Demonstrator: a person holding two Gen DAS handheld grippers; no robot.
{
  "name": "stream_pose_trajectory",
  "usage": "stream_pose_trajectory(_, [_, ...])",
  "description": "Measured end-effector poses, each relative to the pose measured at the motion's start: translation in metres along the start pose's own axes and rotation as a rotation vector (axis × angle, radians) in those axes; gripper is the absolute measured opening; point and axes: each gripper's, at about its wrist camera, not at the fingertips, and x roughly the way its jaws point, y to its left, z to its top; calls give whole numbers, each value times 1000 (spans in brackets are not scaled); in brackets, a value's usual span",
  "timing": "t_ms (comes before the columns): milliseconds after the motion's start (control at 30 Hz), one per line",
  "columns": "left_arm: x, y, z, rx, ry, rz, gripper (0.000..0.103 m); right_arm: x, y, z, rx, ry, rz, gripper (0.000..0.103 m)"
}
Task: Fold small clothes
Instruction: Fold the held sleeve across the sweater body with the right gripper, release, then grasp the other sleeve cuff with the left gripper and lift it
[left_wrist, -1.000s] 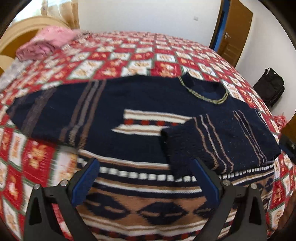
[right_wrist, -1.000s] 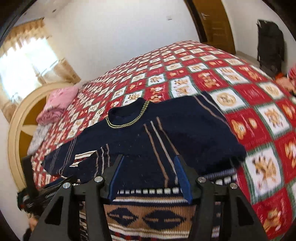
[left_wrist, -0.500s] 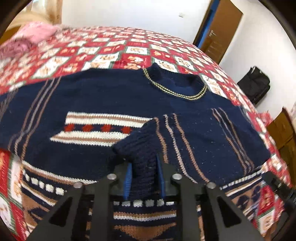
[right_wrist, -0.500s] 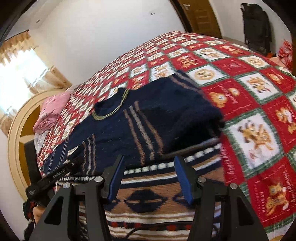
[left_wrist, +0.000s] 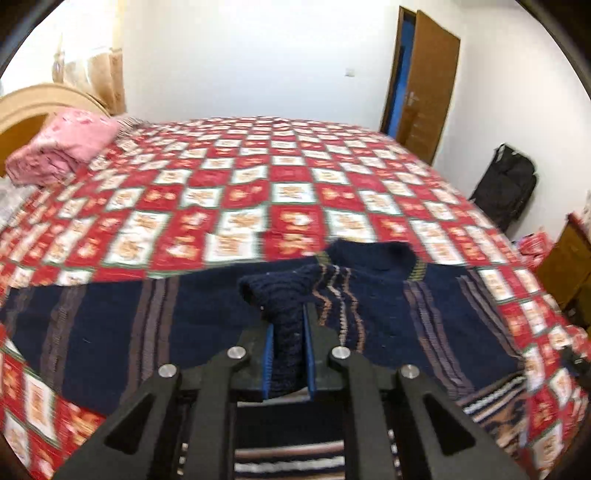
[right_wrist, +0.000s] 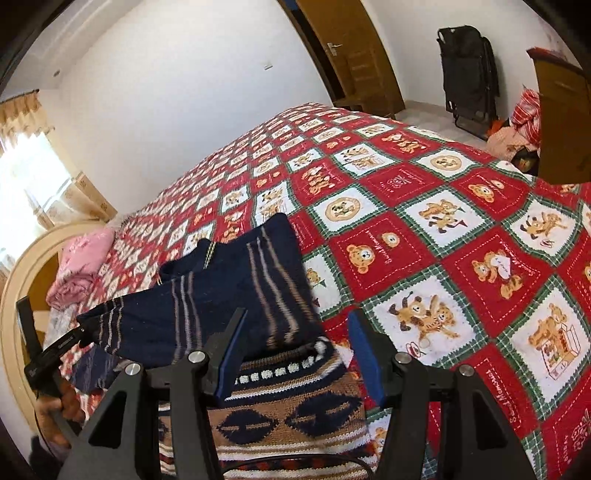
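A small navy knit sweater (left_wrist: 122, 328) with brown and white stripes lies on the red patchwork bedspread (left_wrist: 258, 192). My left gripper (left_wrist: 288, 354) is shut on the cuff of its right sleeve (left_wrist: 284, 295) and holds it lifted over the sweater's chest. In the right wrist view the sweater (right_wrist: 229, 295) lies at lower left, its patterned hem (right_wrist: 295, 410) under my right gripper (right_wrist: 299, 354), which is open and empty just above the hem's right corner. The left gripper (right_wrist: 70, 343) shows at the left edge there, holding the raised sleeve.
A folded pink cloth (left_wrist: 62, 147) lies by the wooden headboard (left_wrist: 33, 99) at far left. A black bag (left_wrist: 506, 184) stands by the wall near the open wooden door (left_wrist: 424, 85). A wooden cabinet (right_wrist: 561, 118) and piled clothes (right_wrist: 517, 129) are on the right.
My left gripper closed on the sleeve cuff, then lifted and tilted up with it. My right gripper moved right toward the hem's corner, still open.
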Motion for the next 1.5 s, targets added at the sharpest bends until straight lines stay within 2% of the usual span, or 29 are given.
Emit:
stream_pose_trajectory(133, [38, 17, -13, 21, 96, 80, 16, 17, 15, -4, -47, 45, 15, 56])
stream_pose_trajectory(233, [63, 22, -30, 42, 170, 171, 30, 21, 32, -2, -111, 44, 20, 56])
stream_pose_trajectory(267, [64, 24, -33, 42, 181, 204, 41, 22, 38, -1, -134, 36, 18, 56])
stream_pose_trajectory(300, [61, 27, -36, 39, 182, 248, 57, 23, 43, 0, -154, 29, 14, 56])
stream_pose_trajectory(367, [48, 29, -37, 31, 153, 305, 74, 29, 55, 3, -193, 18, 6, 56])
stream_pose_trajectory(400, [35, 29, -36, 35, 108, 352, 75, 34, 61, 5, -212, 14, 5, 56])
stream_pose_trajectory(467, [17, 25, -34, 49, 46, 381, 76, 49, 73, 5, -265, -4, -33, 56])
stream_pose_trajectory(533, [8, 23, -30, 37, 12, 352, 77, 68, 81, 2, -311, 8, -81, 56])
stream_pose_trajectory(600, [10, 17, -30, 26, 3, 327, 80, 86, 80, -3, -308, 56, -74, 56])
stream_pose_trajectory(700, [35, 10, -41, 30, 64, 341, 80, 111, 69, -18, -278, 157, -65, 56])
stream_pose_trajectory(800, [54, 10, -59, 10, 134, 314, 80, 111, 71, -25, -319, 133, -75, 57])
stream_pose_trajectory(900, [48, 13, -62, -3, 107, 303, 87, 109, 77, -21, -308, 162, -98, 57])
stream_pose_trajectory(1000, [37, 26, -58, -38, 122, 263, 87, 81, 84, -15, -255, 87, -10, 57])
stream_pose_trajectory(1067, [24, 42, -54, -72, 99, 255, 87, 57, 99, -16, -285, 21, 23, 57])
stream_pose_trajectory(1133, [5, 68, -49, -115, 60, 273, 93, 41, 114, -19, -315, -11, 63, 57])
stream_pose_trajectory(1167, [-8, 90, -45, -150, 33, 298, 98, 35, 121, -22, -326, -17, 90, 59])
stream_pose_trajectory(1200, [-15, 103, -45, -172, 17, 318, 99, 30, 127, -25, -332, -18, 111, 66])
stream_pose_trajectory(1233, [-26, 126, -42, -210, -12, 358, 99, 26, 132, -28, -334, -15, 130, 72])
stream_pose_trajectory(1333, [-43, 195, -37, -333, -43, 503, 100, 22, 148, -40, -344, 5, 179, 72])
stream_pose_trajectory(1400, [-41, 234, -36, -404, -42, 590, 100, 26, 159, -47, -362, 32, 196, 72])
stream_pose_trajectory(1500, [-26, 279, -38, -479, -5, 670, 100, 32, 172, -60, -388, 78, 197, 72])
